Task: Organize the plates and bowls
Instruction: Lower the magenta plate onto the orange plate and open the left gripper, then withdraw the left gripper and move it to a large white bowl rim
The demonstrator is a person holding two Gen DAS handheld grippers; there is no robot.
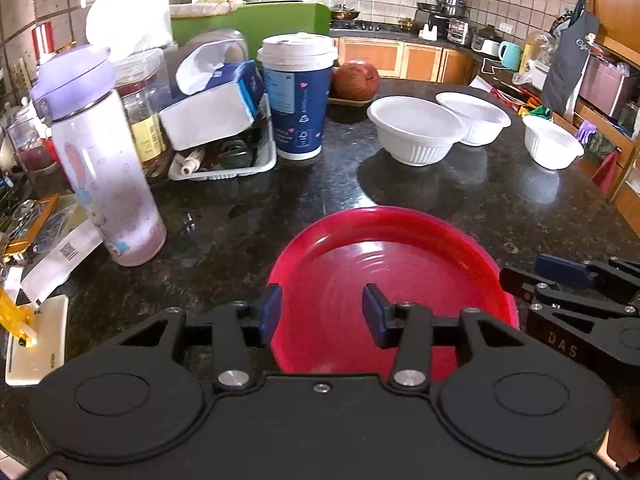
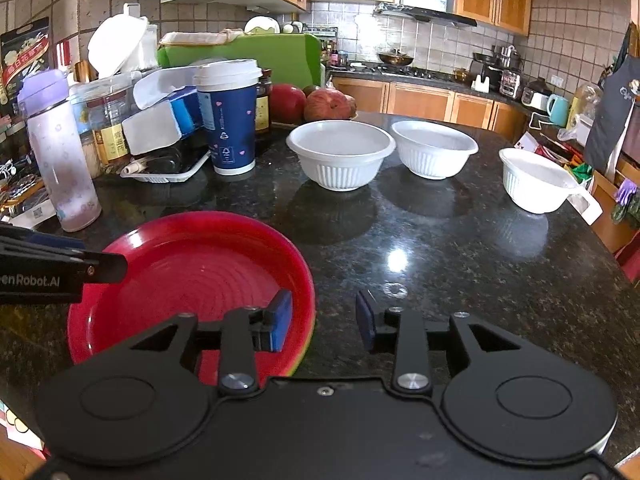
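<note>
My left gripper (image 1: 320, 316) hides the red plate's (image 1: 392, 256) near rim. My right gripper (image 2: 324, 322) covers its near right edge. The picture's edge cuts off the small white bowl's (image 2: 532, 180) handle; the paper cup's (image 1: 298, 96) print is illegible.

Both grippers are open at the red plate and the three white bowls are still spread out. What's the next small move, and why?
Probably back the right gripper off the red plate and reach for the nearest white bowl. Both it and the left gripper stand open astride the plate's rim without pressing it, and the plate lies flat on the counter. The bowls stand apart, unstacked.
</note>
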